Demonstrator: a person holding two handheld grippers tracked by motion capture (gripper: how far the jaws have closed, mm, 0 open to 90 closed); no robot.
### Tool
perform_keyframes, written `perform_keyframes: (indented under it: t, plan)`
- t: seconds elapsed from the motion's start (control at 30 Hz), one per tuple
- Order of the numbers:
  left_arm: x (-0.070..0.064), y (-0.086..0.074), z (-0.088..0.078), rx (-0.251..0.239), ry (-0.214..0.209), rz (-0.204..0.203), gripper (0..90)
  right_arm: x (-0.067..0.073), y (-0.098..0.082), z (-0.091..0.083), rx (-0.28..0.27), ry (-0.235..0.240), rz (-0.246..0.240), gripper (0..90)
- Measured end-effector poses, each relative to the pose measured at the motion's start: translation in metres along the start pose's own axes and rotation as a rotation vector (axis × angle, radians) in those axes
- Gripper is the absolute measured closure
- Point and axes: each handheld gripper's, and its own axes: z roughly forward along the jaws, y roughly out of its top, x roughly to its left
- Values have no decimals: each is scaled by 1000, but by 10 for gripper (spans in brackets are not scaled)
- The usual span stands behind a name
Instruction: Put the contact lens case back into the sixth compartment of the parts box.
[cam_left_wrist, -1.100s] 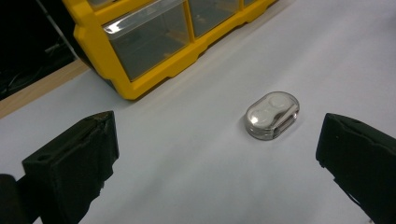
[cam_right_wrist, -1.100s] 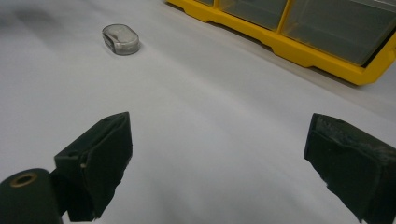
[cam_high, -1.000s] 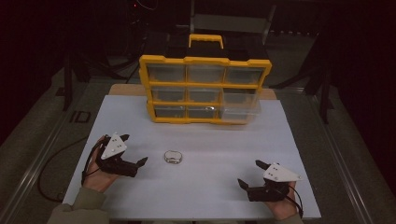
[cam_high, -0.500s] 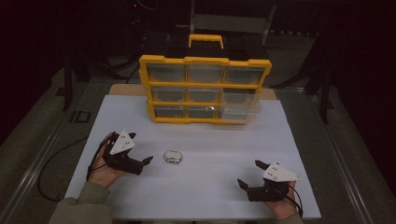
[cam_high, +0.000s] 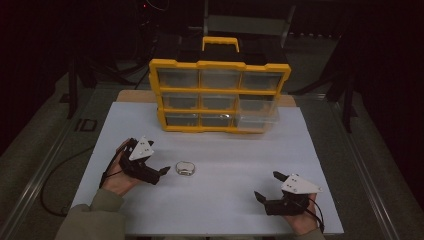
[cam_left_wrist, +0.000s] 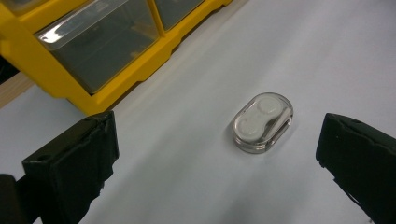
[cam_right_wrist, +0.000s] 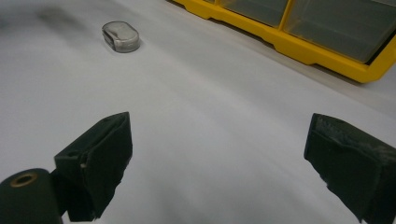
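A small clear oval case (cam_high: 185, 168) with white round parts inside lies flat on the white table sheet (cam_high: 225, 200). My left gripper (cam_high: 161, 174) is open just left of it, jaws pointing at it. In the left gripper view the case (cam_left_wrist: 263, 122) lies ahead between the wide-open jaws of that gripper (cam_left_wrist: 212, 172), nearer the right one and not touched. My right gripper (cam_high: 266, 185) rests open near the front right, empty. In the right gripper view this gripper (cam_right_wrist: 219, 158) has bare sheet between its jaws and the case (cam_right_wrist: 121, 37) lies far off at upper left.
A yellow drawer organiser (cam_high: 220, 95) with clear drawers and a yellow handle stands upright at the back of the sheet. Its lower right drawer (cam_high: 257, 117) sticks out toward me. The same organiser (cam_left_wrist: 70, 56) stands close behind the case in the left gripper view.
My left gripper has moved right, toward the case, and its jaws now point at it from close by. The right gripper and the case have stayed put.
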Motion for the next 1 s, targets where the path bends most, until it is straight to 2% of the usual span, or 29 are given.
perform_keyframes:
  t: [0.3,0.77,1.0]
  plan:
    - [1,7,10,-6,-27,19,0,-1,1,1,-1,0,0,77]
    - [4,11,26,40,-49,37,0,-2,3,3,0,0,-1,77]
    - [7,12,36,62,-67,32,0,-2,2,5,6,-1,-2,78]
